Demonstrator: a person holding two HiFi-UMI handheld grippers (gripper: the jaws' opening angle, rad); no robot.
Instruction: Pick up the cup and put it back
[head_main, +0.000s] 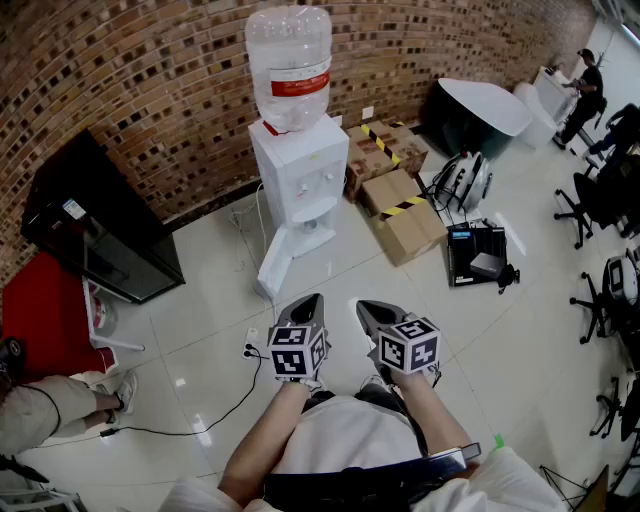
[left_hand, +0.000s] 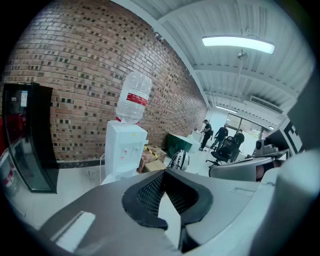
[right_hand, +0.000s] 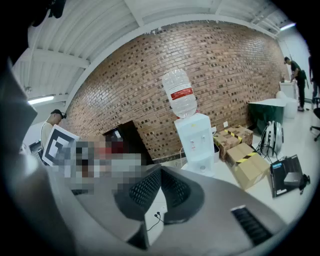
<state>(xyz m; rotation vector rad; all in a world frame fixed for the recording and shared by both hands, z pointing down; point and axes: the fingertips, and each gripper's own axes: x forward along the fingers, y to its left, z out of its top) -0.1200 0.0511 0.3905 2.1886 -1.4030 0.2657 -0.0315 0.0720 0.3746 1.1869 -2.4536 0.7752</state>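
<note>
Two grippers hang side by side above the floor, both pointing toward the water dispenser. The left gripper has its jaws pressed together with nothing between them. The right gripper is likewise closed and empty. The cup cannot be made out in any view, so its heading and long axis are not noted.

A ceiling strip lamp gives bright, even light. Glare spots dot the floor; both gripper views bend, dark-cornered.
</note>
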